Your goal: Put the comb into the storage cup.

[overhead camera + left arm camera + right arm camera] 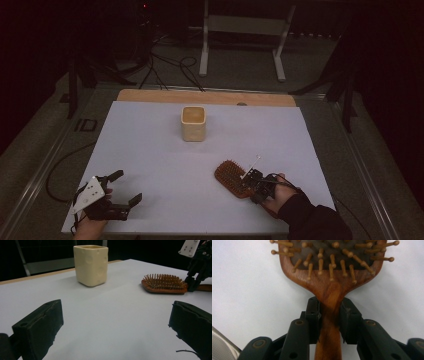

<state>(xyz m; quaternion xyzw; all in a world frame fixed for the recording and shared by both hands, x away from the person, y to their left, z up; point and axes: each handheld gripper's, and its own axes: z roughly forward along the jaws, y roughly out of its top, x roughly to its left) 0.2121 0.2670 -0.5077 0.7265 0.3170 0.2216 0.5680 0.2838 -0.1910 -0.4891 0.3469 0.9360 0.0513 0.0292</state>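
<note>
- Hairbrush, one: the brown wooden paddle hairbrush [232,177] lies bristles up on the white table sheet [165,150], near your right edge.
- Your right gripper [329,315] clamps its handle just below the head.
- Your left gripper [122,187] rests at the near left corner, jaws wide apart, holding nothing.
- One cream square ceramic cup [193,123] stands upright farther back, well apart from the hairbrush.

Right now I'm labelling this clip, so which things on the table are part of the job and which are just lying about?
In use:
- hairbrush, its handle between the jaws of the right hand-held gripper
- cup, a likely target, though that is a guess

Lying about:
- left hand-held gripper, open and holding nothing
- cables on the floor beyond the table
</note>
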